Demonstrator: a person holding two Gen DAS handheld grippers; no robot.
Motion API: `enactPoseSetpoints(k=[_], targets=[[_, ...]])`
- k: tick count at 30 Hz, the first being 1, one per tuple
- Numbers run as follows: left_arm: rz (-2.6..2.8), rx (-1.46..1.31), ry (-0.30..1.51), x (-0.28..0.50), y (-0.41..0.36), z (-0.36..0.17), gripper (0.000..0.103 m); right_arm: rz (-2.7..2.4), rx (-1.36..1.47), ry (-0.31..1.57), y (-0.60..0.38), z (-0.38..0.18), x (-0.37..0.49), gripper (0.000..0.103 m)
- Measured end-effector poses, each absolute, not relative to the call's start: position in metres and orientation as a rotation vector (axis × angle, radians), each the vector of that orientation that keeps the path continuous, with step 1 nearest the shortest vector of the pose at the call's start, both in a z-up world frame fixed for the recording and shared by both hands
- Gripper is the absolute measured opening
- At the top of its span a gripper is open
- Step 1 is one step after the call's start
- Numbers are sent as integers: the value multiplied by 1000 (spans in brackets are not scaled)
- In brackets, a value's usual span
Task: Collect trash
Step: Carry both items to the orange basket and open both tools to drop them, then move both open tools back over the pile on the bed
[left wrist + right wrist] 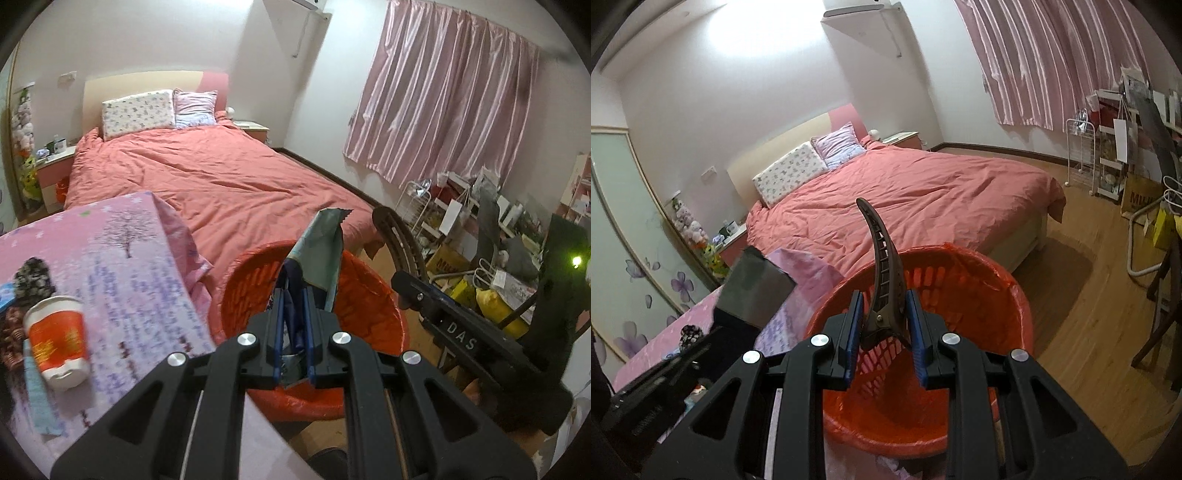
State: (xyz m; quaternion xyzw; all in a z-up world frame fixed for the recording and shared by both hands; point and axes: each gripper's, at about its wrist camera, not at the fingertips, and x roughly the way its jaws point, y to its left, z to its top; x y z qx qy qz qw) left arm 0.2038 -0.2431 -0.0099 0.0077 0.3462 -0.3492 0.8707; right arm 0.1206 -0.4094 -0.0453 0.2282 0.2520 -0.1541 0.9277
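A red basket bin (373, 299) lined with a red bag stands beside the pink-clothed table. My left gripper (293, 295) is shut on a crumpled teal and grey wrapper (321, 251), which sticks up over the bin's mouth. My right gripper (884, 314) is shut on a brown curved hair clip (879, 251), also held above the bin (997, 295). In the right wrist view the wrapper (757, 291) shows at the left, next to the bin. In the left wrist view the clip (399, 236) arcs up at the right.
A red and white paper cup (55, 339) lies on its side on the pink tablecloth (129, 258), beside a blue strip and dark items. A bed with a pink cover (221, 177) is behind the bin. Cluttered shelves and boxes (461, 240) fill the right side.
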Motion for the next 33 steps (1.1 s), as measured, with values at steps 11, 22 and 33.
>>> enactPoseSetpoints(k=[11,22,33], targets=[[-675,56,829,236,-268,-50,47,-275,534,594,-428,-67,138,35],[-502,89,771,229,-199,-43,64,-320,468,581,-413,-51,128,58],[-286,76,728,211,-74,-34,72,-203,322,637,-326,-38,148,63]])
